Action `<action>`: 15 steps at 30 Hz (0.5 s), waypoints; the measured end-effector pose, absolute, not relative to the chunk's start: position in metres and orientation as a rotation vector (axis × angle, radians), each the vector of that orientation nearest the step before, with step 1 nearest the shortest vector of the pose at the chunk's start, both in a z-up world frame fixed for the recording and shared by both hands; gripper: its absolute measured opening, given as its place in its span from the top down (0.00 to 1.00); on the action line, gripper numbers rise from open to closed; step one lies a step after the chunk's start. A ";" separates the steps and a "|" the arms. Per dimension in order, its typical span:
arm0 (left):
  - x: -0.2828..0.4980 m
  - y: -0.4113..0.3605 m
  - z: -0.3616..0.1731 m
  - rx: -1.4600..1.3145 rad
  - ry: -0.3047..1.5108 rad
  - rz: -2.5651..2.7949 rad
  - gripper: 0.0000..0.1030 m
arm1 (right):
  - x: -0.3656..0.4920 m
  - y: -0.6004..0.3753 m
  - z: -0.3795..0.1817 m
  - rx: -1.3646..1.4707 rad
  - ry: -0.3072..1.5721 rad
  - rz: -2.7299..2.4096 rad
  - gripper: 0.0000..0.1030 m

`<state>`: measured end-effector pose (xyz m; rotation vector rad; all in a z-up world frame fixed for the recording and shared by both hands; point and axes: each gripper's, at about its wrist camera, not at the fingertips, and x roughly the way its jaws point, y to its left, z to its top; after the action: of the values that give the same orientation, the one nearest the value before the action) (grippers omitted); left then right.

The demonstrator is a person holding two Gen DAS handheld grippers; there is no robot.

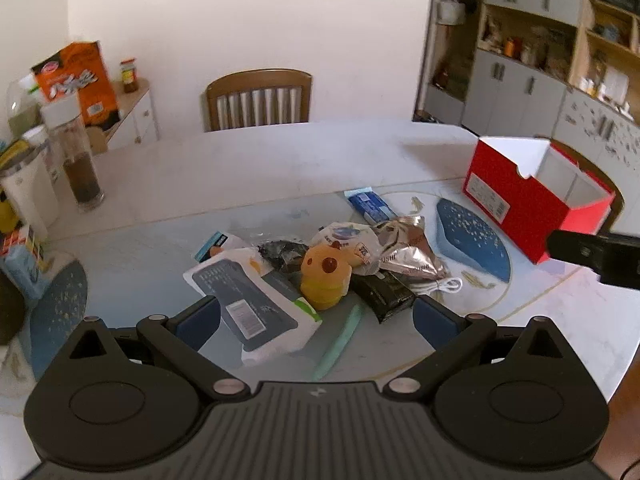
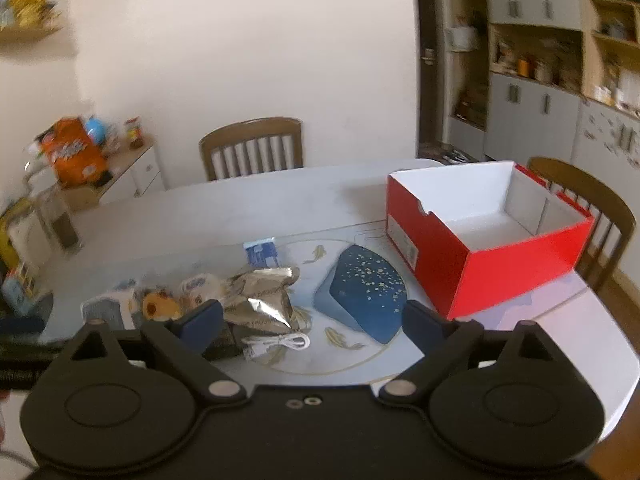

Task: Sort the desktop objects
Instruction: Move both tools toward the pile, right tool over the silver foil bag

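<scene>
— What stands out ahead of the tool?
— A red box (image 2: 480,264) with a white inside, and a blue mat (image 2: 366,298) flecked with gold.
— And nearer?
— A yellow plush toy (image 1: 324,278), a silver foil packet (image 1: 412,250), a white cable (image 2: 280,344).

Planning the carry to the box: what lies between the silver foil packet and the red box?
Only the dark blue speckled mat, flat on the table between the silver foil packet and red box; the right wrist view shows it best.
</scene>
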<state>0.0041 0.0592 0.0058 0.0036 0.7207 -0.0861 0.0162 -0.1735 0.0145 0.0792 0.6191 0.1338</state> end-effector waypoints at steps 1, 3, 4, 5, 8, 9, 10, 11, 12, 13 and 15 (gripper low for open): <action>0.003 0.060 0.008 0.021 0.708 -0.076 0.00 | 0.017 -0.171 0.015 0.073 0.621 0.123 0.06; 0.004 0.066 0.008 0.011 0.693 -0.061 0.00 | 0.015 -0.170 0.016 0.086 0.597 0.141 0.06; 0.005 0.069 0.007 0.001 0.698 -0.060 0.00 | 0.017 -0.168 0.014 0.073 0.604 0.141 0.06; 0.006 0.072 0.006 -0.005 0.701 -0.059 0.00 | 0.018 -0.167 0.012 0.068 0.606 0.135 0.06; 0.009 0.075 0.001 -0.019 0.709 -0.049 0.00 | 0.021 -0.167 0.010 0.071 0.607 0.144 0.06; 0.009 0.075 0.001 -0.023 0.708 -0.050 0.00 | 0.022 -0.166 0.010 0.061 0.601 0.147 0.06; 0.011 0.075 0.000 -0.023 0.706 -0.046 0.00 | 0.023 -0.165 0.010 0.056 0.595 0.156 0.06; 0.012 0.075 -0.001 -0.022 0.707 -0.041 0.00 | 0.024 -0.164 0.009 0.049 0.591 0.164 0.06; 0.014 0.075 -0.003 -0.025 0.710 -0.038 0.00 | 0.026 -0.164 0.008 0.044 0.593 0.166 0.06; 0.015 0.075 -0.003 -0.028 0.709 -0.036 0.00 | 0.028 -0.164 0.007 0.044 0.599 0.173 0.06; 0.017 0.075 -0.003 -0.031 0.705 -0.027 0.00 | 0.032 -0.164 0.006 0.039 0.598 0.188 0.06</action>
<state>0.0174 0.0752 -0.0031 -0.0315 0.7046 -0.0275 0.0323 -0.1639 0.0058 0.0386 0.5983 0.1875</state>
